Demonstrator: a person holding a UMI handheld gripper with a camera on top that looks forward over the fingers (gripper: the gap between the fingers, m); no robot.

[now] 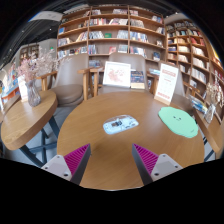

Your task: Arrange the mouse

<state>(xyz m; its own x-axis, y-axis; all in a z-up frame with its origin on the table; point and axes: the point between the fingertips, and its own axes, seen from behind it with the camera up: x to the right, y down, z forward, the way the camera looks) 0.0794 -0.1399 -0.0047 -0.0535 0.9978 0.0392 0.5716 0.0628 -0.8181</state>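
My gripper [110, 160] hangs above the near side of the round wooden table [90, 145], fingers spread wide with nothing between them; the magenta pads [76, 156] face each other across bare tabletop.

The mouse [120, 125] lies on the table beyond the fingers, slightly toward the right finger, a pale flattish object with a mottled look; I cannot confirm its orientation. To the mouse's right, well apart from it, sits a green mat [179, 121] of rounded outline, near the table's far right rim. In my judgement the mat is the intended resting place, since the mouse lies off it.

Behind the mouse, at the table's far rim, stands a white display card [117, 74], and right of it, behind the mat, a second upright sign [166, 83]. Both bear printing, but none is legible. Further behind the mouse run the bookshelves [110, 30].
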